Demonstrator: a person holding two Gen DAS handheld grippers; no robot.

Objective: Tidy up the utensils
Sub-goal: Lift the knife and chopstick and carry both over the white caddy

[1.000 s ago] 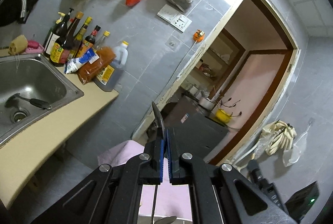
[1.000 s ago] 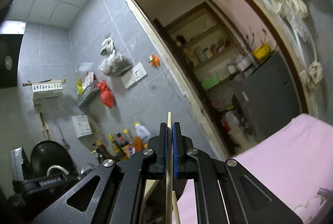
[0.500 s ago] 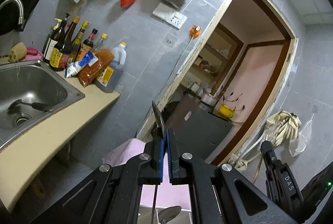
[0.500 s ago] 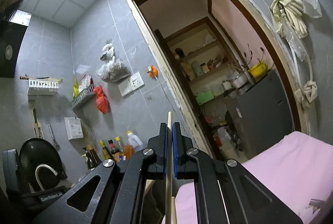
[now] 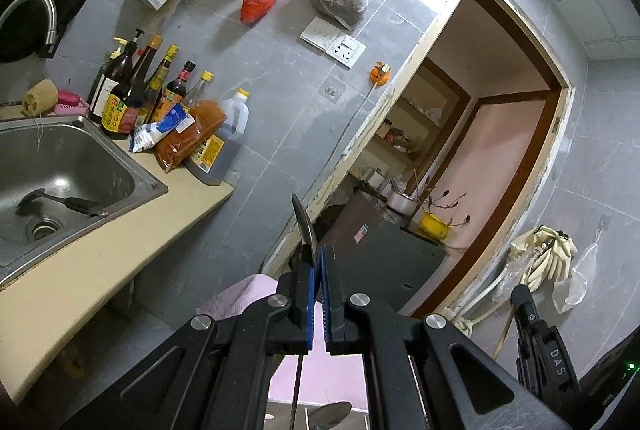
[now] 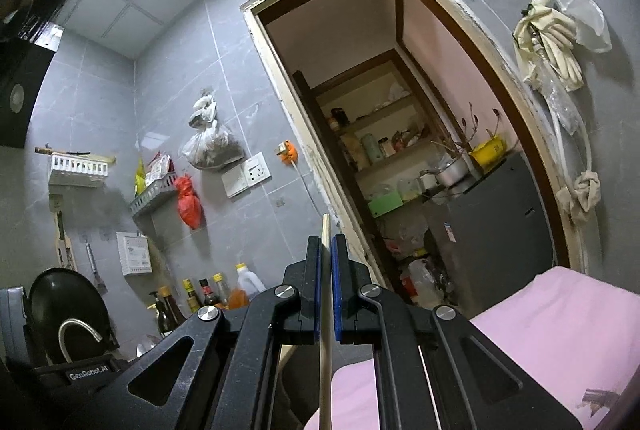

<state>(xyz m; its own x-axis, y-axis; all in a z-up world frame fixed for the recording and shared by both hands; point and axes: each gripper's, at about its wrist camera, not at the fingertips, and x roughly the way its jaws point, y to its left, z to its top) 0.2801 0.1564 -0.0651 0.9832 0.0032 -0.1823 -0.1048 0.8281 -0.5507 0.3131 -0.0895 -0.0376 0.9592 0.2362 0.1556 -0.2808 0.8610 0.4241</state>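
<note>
My left gripper is shut on a thin metal utensil. Its flat dark end sticks up past the fingertips, and its shaft runs down under the gripper body. A spoon bowl shows at the bottom edge; I cannot tell whether it belongs to the held utensil. My right gripper is shut on a pale wooden chopstick, whose tip pokes just above the pads. Both grippers are held up in the air, facing the grey tiled wall and the doorway. The right gripper's body appears at the lower right of the left wrist view.
A steel sink holding a dark ladle sits in the beige counter at left. Sauce bottles and packets crowd its back corner. A pink cloth lies below right. A grey fridge stands in the doorway.
The right gripper's body has come into the lower right of the left wrist view. The right wrist view has swung and rolled a little, showing more ceiling and doorway. Both grips are unchanged.
</note>
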